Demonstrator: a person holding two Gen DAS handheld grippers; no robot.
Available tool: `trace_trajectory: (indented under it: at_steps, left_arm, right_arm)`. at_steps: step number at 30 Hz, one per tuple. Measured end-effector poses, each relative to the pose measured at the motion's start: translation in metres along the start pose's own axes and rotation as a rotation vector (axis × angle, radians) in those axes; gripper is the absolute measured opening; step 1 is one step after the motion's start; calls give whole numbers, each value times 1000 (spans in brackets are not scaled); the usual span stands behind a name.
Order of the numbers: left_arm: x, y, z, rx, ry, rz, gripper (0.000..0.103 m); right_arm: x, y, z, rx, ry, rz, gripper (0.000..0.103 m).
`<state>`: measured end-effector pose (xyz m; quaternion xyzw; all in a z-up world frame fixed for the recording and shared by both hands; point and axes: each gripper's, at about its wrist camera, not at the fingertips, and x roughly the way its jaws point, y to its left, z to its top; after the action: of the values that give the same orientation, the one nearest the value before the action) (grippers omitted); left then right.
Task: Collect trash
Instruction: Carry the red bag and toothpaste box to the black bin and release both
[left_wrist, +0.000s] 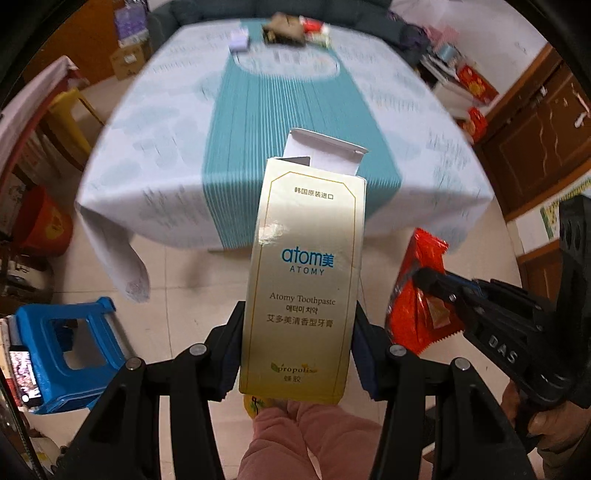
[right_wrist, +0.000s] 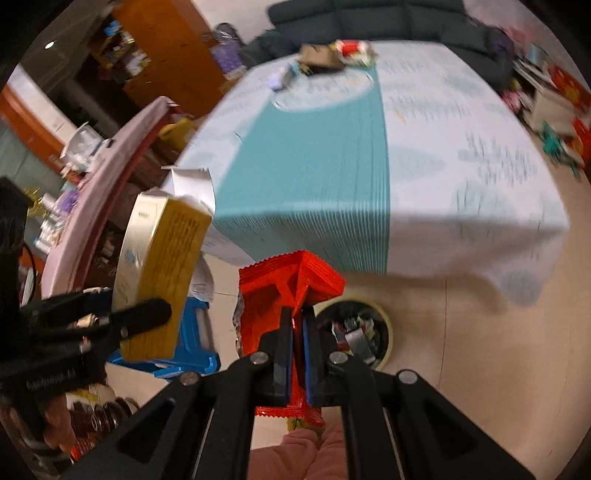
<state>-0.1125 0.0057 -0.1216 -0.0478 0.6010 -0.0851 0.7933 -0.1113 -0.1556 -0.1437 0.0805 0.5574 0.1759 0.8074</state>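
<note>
bare floor tiles (right_wrist: 461, 332) lie open around the trash bin (right_wrist: 386, 334); the table edge (right_wrist: 406, 258) overhangs beyond it, a blue stool (right_wrist: 195, 332) stands left.

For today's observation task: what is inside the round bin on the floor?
The bin holds crumpled wrappers, some red, some silvery. The right gripper's fingers and the red packet they clamp hide its left side, so anything there or underneath cannot be seen.

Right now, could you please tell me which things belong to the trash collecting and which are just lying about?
Job:
- cream cardboard toothpaste box, in left gripper
- red foil wrapper, in right gripper
- round trash bin

Lying about:
- blue plastic stool
- dark sofa
</note>
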Motion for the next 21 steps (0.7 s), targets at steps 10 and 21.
trace_trajectory:
  at_steps: [10,21]
  left_arm:
    - [147,14,-37,4,76,-18,50]
    - [278,33,-41,-48,98,11,51]
  right_arm:
    - [118,-41,-57,161,60,-123,4]
    - [241,-95,-89,198,142,-170,5]
